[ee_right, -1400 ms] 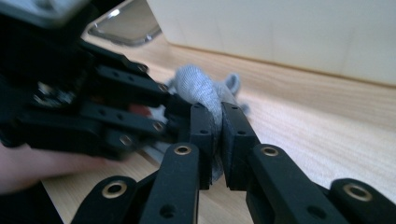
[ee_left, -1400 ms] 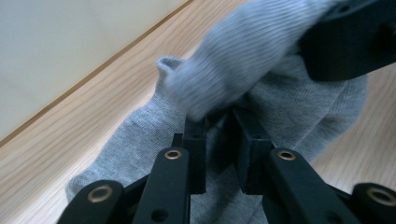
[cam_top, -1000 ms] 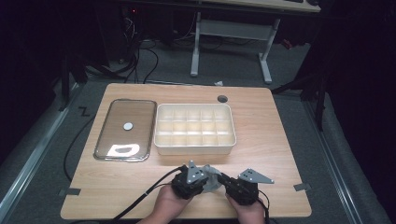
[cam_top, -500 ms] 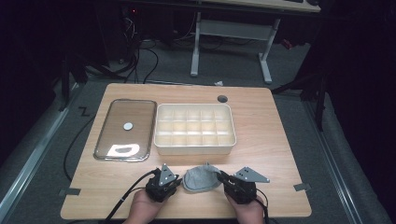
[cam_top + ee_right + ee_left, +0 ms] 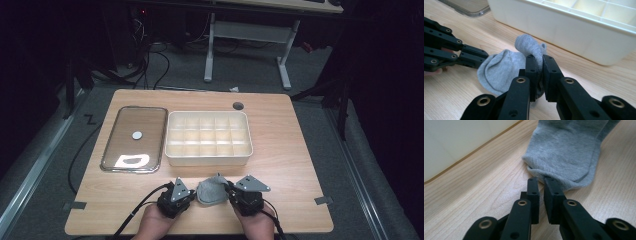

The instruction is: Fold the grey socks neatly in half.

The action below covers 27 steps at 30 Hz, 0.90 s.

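A small grey sock (image 5: pixel 210 192) lies on the wooden table near its front edge, between my two grippers. My left gripper (image 5: pixel 194 196) is at the sock's left side. In the left gripper view its jaws (image 5: pixel 541 181) are closed, with the tips at the sock's (image 5: pixel 569 150) rolled hem. My right gripper (image 5: pixel 227 190) is shut on the sock's right side. In the right gripper view, grey fabric (image 5: pixel 499 70) is pinched between the jaws of my right gripper (image 5: pixel 541 58), and a fold bulges up past them. My left gripper (image 5: pixel 482 58) reaches in from the left.
A white box with several compartments (image 5: pixel 209 159) stands just beyond the sock, its wall close ahead (image 5: pixel 574 37). A clear lid with a round knob (image 5: pixel 135 135) lies to the box's left. A cable hole (image 5: pixel 238 106) sits near the table's back edge.
My left gripper moved left, away from the right gripper, and the sock is now spread out between them. The right gripper has barely moved.
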Each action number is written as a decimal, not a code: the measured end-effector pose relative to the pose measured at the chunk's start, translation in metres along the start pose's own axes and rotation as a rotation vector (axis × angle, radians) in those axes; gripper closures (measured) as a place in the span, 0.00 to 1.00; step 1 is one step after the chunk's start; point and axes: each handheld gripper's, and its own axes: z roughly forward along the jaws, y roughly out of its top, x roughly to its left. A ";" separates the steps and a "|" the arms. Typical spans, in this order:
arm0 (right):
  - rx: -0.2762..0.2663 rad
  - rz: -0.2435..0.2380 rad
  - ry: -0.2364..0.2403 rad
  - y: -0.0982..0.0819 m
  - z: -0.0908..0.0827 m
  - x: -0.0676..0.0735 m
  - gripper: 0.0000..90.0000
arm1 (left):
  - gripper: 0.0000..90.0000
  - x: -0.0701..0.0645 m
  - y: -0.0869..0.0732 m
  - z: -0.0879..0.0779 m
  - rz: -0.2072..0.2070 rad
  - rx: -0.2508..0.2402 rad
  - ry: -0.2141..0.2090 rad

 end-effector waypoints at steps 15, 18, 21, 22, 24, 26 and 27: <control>0.069 -0.101 0.041 0.009 0.028 0.035 0.94 | 0.93 0.000 0.000 0.000 0.002 0.000 0.000; 0.082 -0.125 0.048 0.009 0.032 0.040 0.94 | 0.93 0.000 0.000 0.000 0.005 0.000 0.000; 0.121 -0.169 0.060 0.005 0.038 0.048 0.94 | 0.93 0.000 0.000 0.000 0.002 0.000 -0.001; 0.132 -0.180 0.063 0.003 0.039 0.049 0.94 | 0.93 0.000 0.000 0.000 0.003 0.000 -0.002; 0.142 -0.193 0.066 0.001 0.042 0.052 0.94 | 0.93 0.000 0.000 0.000 0.003 0.000 -0.002; 0.150 -0.195 0.066 0.000 0.044 0.052 0.93 | 0.93 0.000 0.000 0.000 0.002 -0.001 -0.003; 0.150 -0.193 0.069 -0.001 0.046 0.052 0.93 | 0.93 0.000 0.000 0.000 0.004 0.001 -0.005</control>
